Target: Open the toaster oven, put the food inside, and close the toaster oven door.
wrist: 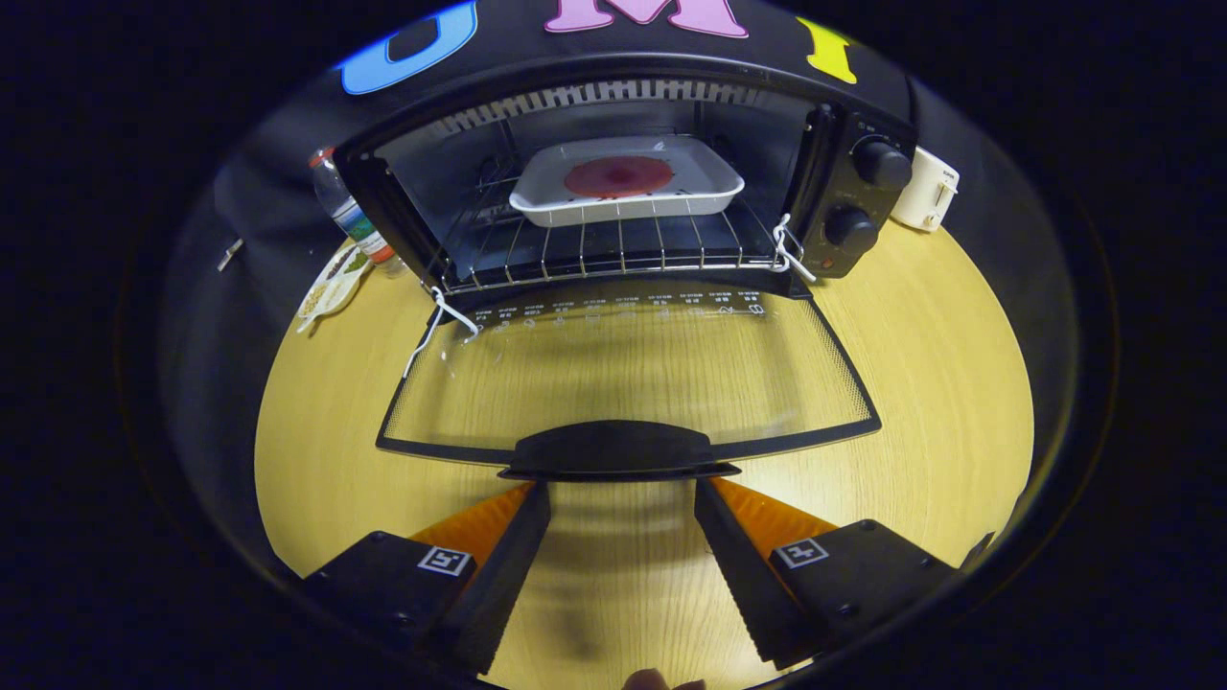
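Note:
The black toaster oven (863, 192) stands on a round wooden table (939, 383) with its glass door (623, 383) folded down flat toward me. Inside, on the wire rack (613, 251), sits a white rectangular tray (705, 187) holding a round dark-red piece of food (618, 176). The door's black handle (613, 450) lies just ahead of my fingertips. My gripper (621, 494) is open, its fingers spread to either side just under the handle's ends, with nothing pressed between them.
A plastic bottle (347, 216) and a flat snack packet (331, 285) lie left of the oven. A white appliance (925, 189) stands behind its right side, beside the two control knobs (877, 165). White cords hang at both door hinges.

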The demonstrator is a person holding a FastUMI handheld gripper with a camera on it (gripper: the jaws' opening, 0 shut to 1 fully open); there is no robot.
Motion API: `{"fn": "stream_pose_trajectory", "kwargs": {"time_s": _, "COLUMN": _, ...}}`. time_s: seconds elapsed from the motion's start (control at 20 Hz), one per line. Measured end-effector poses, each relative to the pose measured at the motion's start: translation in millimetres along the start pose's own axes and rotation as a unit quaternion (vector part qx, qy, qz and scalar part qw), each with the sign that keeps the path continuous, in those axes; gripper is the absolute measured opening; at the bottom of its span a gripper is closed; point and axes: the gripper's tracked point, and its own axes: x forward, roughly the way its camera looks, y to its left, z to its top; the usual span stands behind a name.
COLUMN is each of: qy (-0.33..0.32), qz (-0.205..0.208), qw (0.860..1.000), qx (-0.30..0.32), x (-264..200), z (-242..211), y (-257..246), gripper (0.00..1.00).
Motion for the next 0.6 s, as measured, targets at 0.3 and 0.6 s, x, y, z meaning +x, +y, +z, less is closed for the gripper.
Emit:
{"fn": "stream_pose_trajectory", "kwargs": {"time_s": 0.3, "qy": -0.054, "qz": 0.017, "qw": 0.998, "qx": 0.007, "x": -34.9, "z": 21.2, "y": 1.7, "gripper": 0.99}}
{"fn": "stream_pose_trajectory", "kwargs": {"time_s": 0.6, "qy": -0.147, "qz": 0.019, "qw": 0.989, "qx": 0.0, "x": -85.0, "z": 71.4, "y": -2.5, "gripper": 0.99}}
